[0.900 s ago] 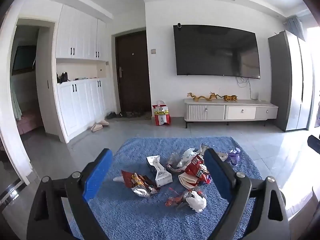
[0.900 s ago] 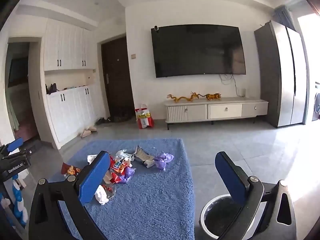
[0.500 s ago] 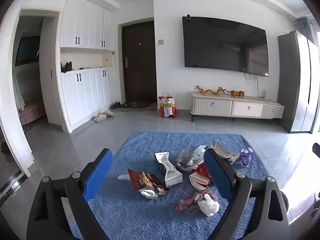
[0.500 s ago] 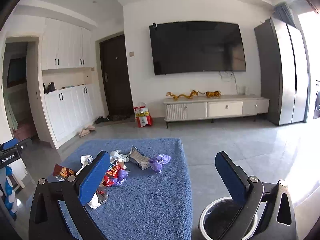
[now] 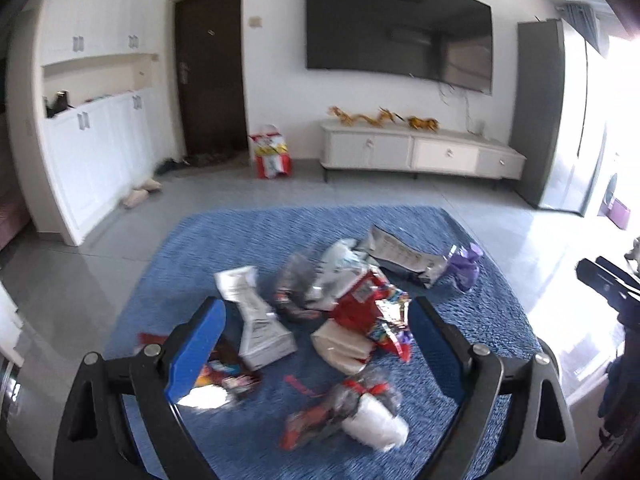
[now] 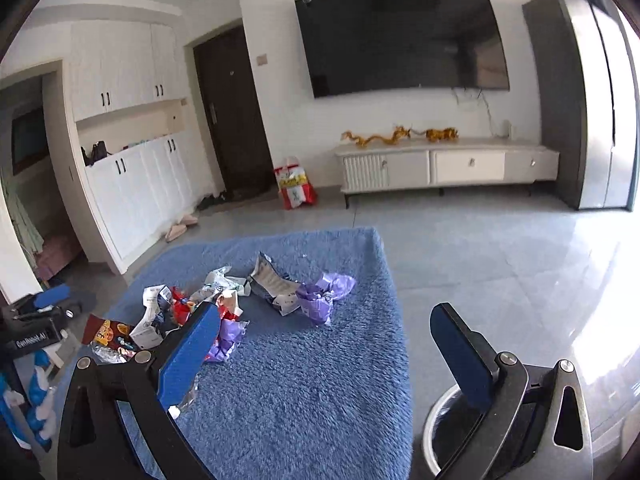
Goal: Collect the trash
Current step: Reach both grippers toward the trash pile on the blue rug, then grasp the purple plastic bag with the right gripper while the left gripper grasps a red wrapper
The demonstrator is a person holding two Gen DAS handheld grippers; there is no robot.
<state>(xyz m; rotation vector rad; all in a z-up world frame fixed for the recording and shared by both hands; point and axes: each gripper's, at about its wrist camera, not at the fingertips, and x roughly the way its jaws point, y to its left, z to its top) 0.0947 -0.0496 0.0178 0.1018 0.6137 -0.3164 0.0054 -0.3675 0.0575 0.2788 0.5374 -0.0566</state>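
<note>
Change since earlier frames: left gripper [image 5: 316, 344] has come lower and nearer the litter, which now fills more of its view; right gripper [image 6: 324, 344] has tilted and eased closer to the rug's near right side.

Left gripper: fingers wide apart, nothing between them, above the near part of the pile.
Right gripper: fingers wide apart, nothing held, hanging over the rug's right edge.

Trash, all on the blue rug [image 5: 248, 236]:
- white wrapper [image 5: 256, 316], left of centre, just beyond the left finger.
- red snack bag [image 5: 372, 312], centre, overlapping a pale packet.
- clear wrapper with white wad [image 5: 360, 416], nearest item.
- dark snack bag [image 5: 224, 372], near left, partly hidden behind the left finger.
- silver pouch [image 5: 404, 258], far right of the pile.
- purple plastic [image 5: 464, 266], just right of the pouch.

Bin [image 6: 440, 432]: round, pale rim, dark inside, on the floor just off the rug's near right corner, partly behind the right finger.

Surroundings: wall television [image 6: 400, 40]; low white cabinet [image 6: 448, 168] under it; red-and-white bag [image 6: 296, 188] by the dark door [image 6: 232, 120]; tall grey cupboard [image 6: 576, 100], far right.
</note>
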